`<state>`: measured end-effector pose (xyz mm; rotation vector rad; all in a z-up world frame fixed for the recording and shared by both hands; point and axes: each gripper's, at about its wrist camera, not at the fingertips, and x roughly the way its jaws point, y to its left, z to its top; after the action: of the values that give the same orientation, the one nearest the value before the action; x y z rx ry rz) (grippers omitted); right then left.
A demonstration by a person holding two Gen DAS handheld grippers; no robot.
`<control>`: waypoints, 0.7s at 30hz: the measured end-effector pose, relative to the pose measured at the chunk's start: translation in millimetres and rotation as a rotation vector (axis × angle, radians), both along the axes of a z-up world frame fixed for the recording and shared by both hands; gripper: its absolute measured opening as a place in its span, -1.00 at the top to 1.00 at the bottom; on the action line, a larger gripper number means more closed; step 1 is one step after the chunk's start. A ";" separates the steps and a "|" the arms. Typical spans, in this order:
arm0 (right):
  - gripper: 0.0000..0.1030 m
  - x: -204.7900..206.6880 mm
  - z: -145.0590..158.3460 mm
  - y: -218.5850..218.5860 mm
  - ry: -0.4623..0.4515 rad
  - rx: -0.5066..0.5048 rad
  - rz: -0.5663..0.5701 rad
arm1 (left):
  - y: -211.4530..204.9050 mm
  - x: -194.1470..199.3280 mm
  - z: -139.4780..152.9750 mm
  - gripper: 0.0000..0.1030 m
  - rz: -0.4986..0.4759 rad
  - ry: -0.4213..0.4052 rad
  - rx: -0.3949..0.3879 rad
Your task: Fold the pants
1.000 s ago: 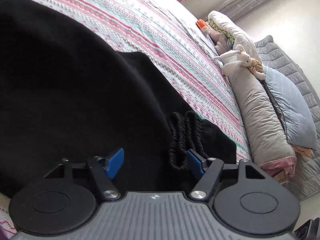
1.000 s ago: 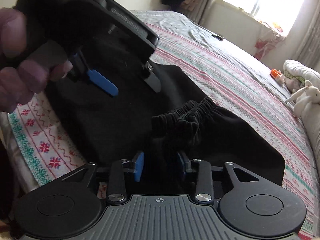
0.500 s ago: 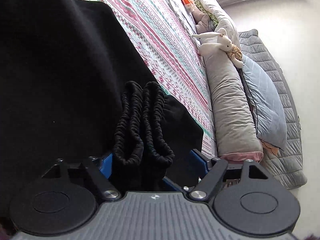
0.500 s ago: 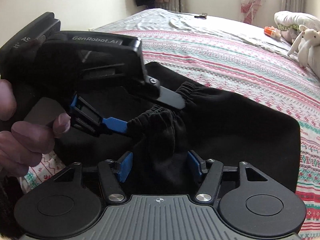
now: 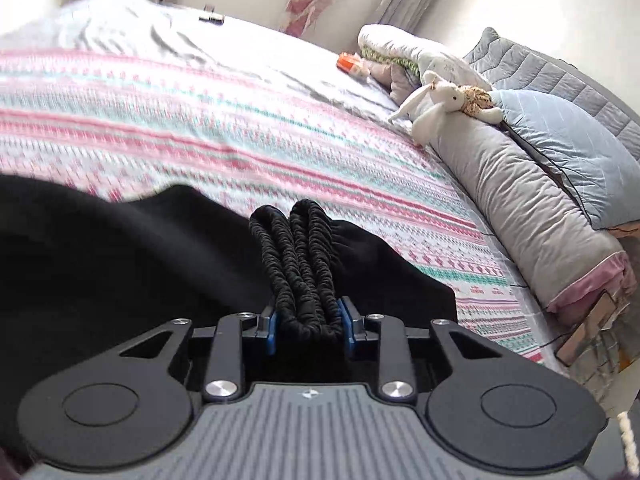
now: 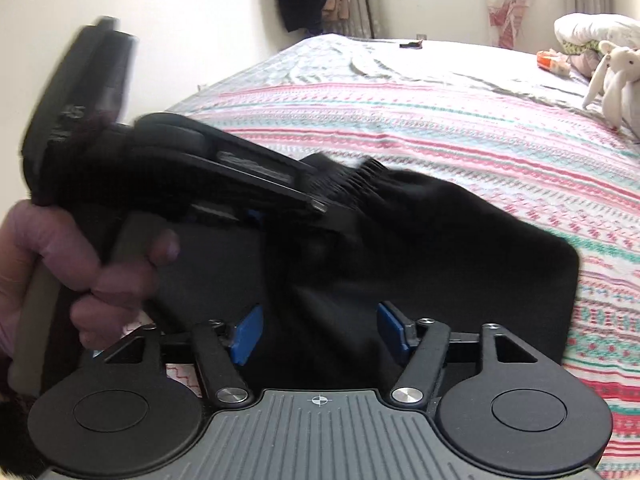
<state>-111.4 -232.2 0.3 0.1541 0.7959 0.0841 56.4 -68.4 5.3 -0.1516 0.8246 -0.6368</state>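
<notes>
The black pants (image 5: 120,272) lie on the patterned bedspread (image 5: 200,128). My left gripper (image 5: 308,330) is shut on the gathered elastic waistband (image 5: 300,264), which stands up doubled between the blue pads. In the right wrist view the pants (image 6: 460,256) spread over the bed's near corner. My right gripper (image 6: 320,334) is open, its blue pads either side of black fabric. The left gripper's body, held in a hand (image 6: 60,272), crosses that view at the left, its tip at the waistband (image 6: 360,178).
A grey bolster pillow (image 5: 520,216) and a blue pillow (image 5: 568,148) line the bed's right side, with a white plush rabbit (image 5: 436,108) on top. An orange toy (image 5: 350,62) and a small dark object (image 5: 212,19) lie further back.
My left gripper has closed on the waistband and tilted up. My right gripper has opened and let go of the fabric it held.
</notes>
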 end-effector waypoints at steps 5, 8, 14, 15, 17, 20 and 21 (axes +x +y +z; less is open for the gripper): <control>-0.39 14.5 -4.6 -7.6 0.057 0.025 -0.051 | 46.7 13.3 18.3 0.03 0.121 -0.101 0.024; -0.40 26.2 -11.7 -1.5 0.096 0.033 -0.053 | 77.6 25.3 22.0 0.03 0.242 -0.098 0.027; -0.46 47.9 -18.1 11.9 0.131 0.059 -0.012 | 141.0 50.6 30.7 0.04 0.447 -0.078 -0.019; -0.47 50.3 -18.0 14.9 0.129 0.065 -0.002 | 150.4 53.2 30.7 0.04 0.471 -0.076 -0.027; -0.47 55.4 -17.9 20.4 0.123 0.070 0.012 | 164.4 57.4 30.4 0.04 0.508 -0.091 -0.034; -0.47 60.7 -16.5 27.5 0.108 0.080 0.034 | 192.3 53.3 32.3 0.04 0.547 -0.130 -0.054; -0.47 62.5 -15.9 29.9 0.105 0.084 0.043 | 199.6 53.8 32.0 0.04 0.562 -0.137 -0.061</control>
<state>-49.0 -202.3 -15.6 0.2219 0.9013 0.1513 110.1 131.1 37.4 -0.3753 0.5913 -0.1400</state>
